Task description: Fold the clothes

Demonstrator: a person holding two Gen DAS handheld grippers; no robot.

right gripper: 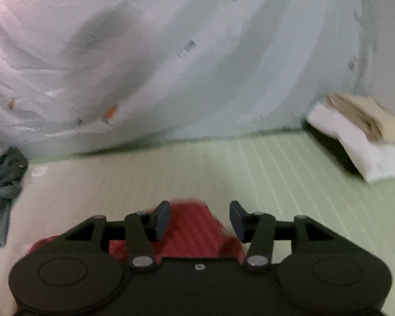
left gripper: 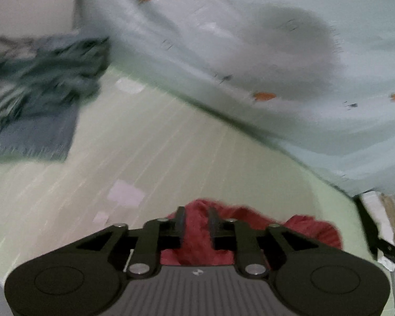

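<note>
A pale green surface (right gripper: 250, 173) with thin light stripes fills the lower part of both views, and behind it hangs a light bluish-white sheet (right gripper: 197, 65) printed with small orange marks, rumpled into broad folds. Both pictures are smeared by motion, so fine detail is lost.

In the left wrist view the left hand-held gripper (left gripper: 196, 217) has its two fingers drawn close, with a narrow gap between them filled by the red garment (left gripper: 197, 239). The cloth bunches up between and beneath the fingers and spreads off to the right in a loose crumpled mound on the surface. Whether the fingers actually clamp the fabric cannot be told from the blur. Far off to the left lies a heap of grey-blue clothes (left gripper: 39, 89), well apart from the red garment. At the right edge a corner of a stack of folded white and beige cloth (left gripper: 381, 218) shows.

In the right wrist view the right hand-held gripper (right gripper: 200, 220) has its fingers spread wide. The red garment (right gripper: 194, 229) lies on the surface directly under and between them, its ribbed corner reaching forward to about the fingertips, without either finger visibly pressing it. The grey-blue clothes (right gripper: 5, 181) sit at the left edge, and the folded white and beige stack (right gripper: 360, 137) rests at the far right against the sheet.
</note>
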